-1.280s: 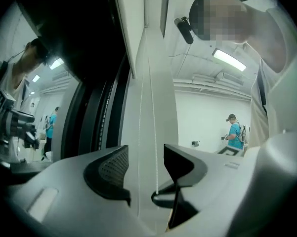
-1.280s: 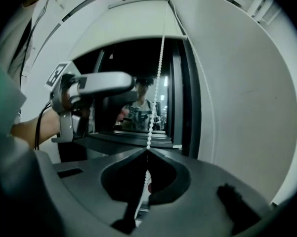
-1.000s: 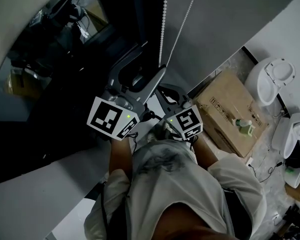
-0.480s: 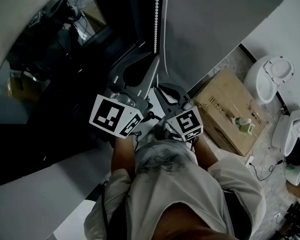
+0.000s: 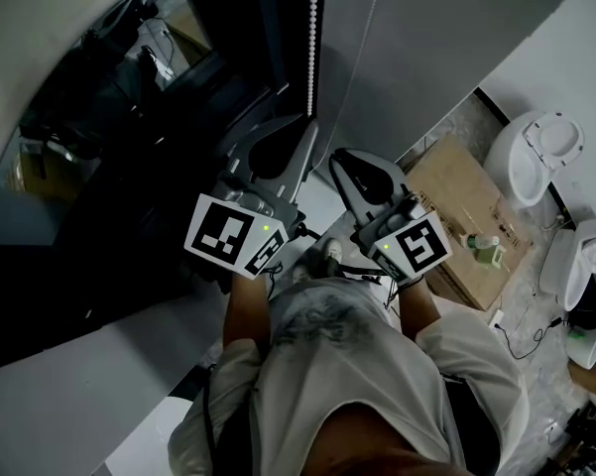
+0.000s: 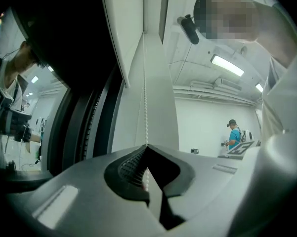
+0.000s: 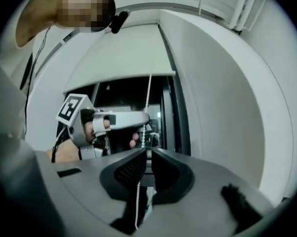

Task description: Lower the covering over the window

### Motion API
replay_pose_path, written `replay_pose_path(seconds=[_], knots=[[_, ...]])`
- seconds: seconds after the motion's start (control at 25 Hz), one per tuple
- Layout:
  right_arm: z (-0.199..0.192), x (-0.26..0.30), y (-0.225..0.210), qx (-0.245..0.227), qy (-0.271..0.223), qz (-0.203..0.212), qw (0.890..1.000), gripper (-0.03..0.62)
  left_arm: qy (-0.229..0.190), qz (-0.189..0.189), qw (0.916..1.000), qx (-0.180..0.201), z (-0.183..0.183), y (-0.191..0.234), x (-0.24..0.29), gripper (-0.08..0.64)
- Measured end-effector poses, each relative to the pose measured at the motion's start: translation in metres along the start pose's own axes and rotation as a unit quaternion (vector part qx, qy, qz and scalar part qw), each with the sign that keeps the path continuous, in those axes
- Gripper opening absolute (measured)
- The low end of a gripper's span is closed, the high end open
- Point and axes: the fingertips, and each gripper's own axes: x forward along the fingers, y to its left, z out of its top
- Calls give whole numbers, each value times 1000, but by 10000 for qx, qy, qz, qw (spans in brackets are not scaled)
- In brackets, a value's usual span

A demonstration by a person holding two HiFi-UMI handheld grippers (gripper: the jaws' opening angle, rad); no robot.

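Since a second ago, when its jaws stood wide apart, the left gripper (image 5: 307,127) has clamped on the bead chain (image 5: 311,48); in its own view the beads run straight into the closed tips. The right gripper (image 5: 342,159) is clenched too, with the other strand of the same loop pinched between its jaws, and it now sits higher than before. The blind (image 7: 121,51) covers only the top of the window (image 7: 121,95); the dark part below is not covered. I judge this to be a change of grip between two pulls, so the lowering is far from finished.
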Motion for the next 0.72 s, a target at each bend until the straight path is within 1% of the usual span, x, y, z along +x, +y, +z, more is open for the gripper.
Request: replay_pose_path(seconds=[0.12,0.2,0.32,0.36,0.44,0.48,0.56,0.64,0.72], knots=[[21,-3,0,34,-277,28,9996,20,12,2,10000,26,0,-2,-1,9],[33,-3,1,21,-437,63,9990,20,139,25,9999,51,-9,-2,-1,9],[57,-1,2,69,-836,175,9963,20,252,15,9996,-99,-26,-3,-4,9],[62,1,2,61,-898,208,9957,23,253,13,9996,-132,-28,-4,-5,9],[68,3,1,-2,-910,255,9955,43,238,9,9996,-154,-28,-5,-6,9],[69,4,-1,-53,-879,256,9958,64,237,13,9996,-154,-28,-5,-6,9],[70,7,-3,-143,-807,231,9964,73,293,30,9995,-123,-32,-5,-7,9],[74,9,-3,-165,-832,260,9961,81,427,32,9990,-112,-43,-6,-8,9],[82,13,-2,-152,-923,334,9951,90,483,29,9986,-223,-52,-8,-11,9]])
